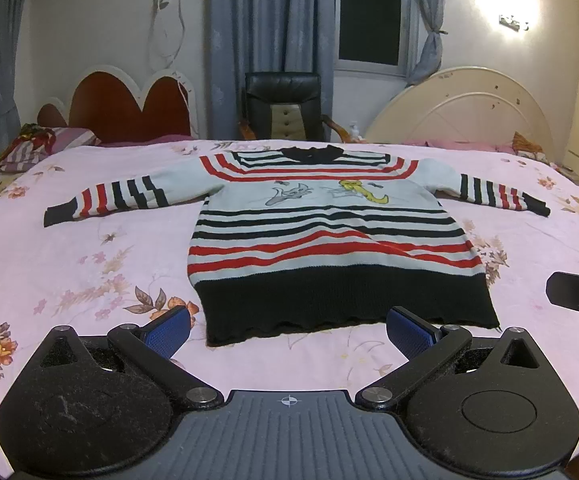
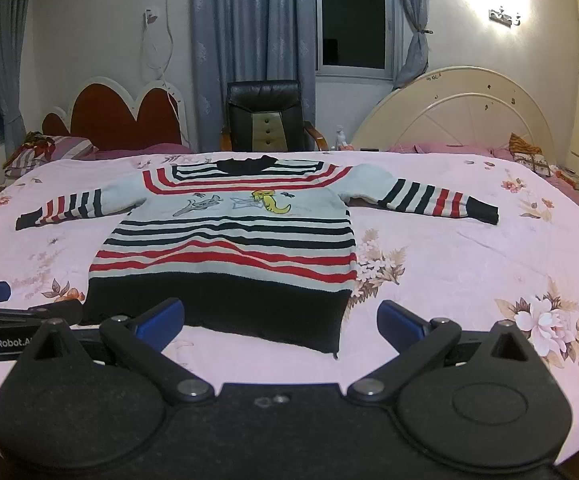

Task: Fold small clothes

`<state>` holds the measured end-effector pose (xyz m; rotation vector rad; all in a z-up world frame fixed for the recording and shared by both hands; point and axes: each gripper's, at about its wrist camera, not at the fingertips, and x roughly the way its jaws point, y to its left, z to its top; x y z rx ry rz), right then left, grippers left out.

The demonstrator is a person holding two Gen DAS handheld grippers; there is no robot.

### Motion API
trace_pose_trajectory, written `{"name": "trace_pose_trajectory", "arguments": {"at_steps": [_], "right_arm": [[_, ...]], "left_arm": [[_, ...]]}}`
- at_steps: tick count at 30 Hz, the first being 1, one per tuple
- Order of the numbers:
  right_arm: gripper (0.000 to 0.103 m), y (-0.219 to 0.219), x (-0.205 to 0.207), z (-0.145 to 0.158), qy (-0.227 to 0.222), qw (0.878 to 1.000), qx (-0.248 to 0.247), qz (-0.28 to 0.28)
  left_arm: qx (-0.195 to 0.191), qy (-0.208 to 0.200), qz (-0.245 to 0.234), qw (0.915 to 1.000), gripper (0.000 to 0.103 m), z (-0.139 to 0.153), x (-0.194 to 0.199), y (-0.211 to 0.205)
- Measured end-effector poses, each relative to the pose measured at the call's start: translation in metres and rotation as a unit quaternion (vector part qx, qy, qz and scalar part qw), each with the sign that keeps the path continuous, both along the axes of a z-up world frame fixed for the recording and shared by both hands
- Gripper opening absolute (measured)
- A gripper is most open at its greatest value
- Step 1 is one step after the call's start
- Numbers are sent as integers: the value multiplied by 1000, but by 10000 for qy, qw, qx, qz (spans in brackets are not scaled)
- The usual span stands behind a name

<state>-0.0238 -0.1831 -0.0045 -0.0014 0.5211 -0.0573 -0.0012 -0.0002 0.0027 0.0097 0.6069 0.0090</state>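
A small knitted sweater [image 1: 329,240] lies flat, front up, in the middle of the frame on a pink flowered bedsheet [image 1: 69,272]. It is pale with red and black stripes, a broad black hem, a black collar and cartoon figures on the chest; both sleeves are spread sideways. The left gripper [image 1: 289,334] is wide open and empty, its blue fingertips flanking the hem's near edge. The right gripper [image 2: 281,322], also spread open and empty, sits before the hem's right corner.

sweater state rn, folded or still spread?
Spread flat. The striped sweater lies face up on the pink floral bedspread, both sleeves out to the sides, black hem nearest the cameras, no fold made. Both grippers are open and empty.
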Motion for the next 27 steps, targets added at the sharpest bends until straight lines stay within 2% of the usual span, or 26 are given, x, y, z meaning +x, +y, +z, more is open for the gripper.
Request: {"name": "trace_pose_trajectory", "arguments": {"at_steps": [27], "right_arm": [[102, -4, -3, -1, -28, 10000, 60, -53]], "left_arm": [[18, -1, 0, 10000, 103, -2, -2, -2]]}}
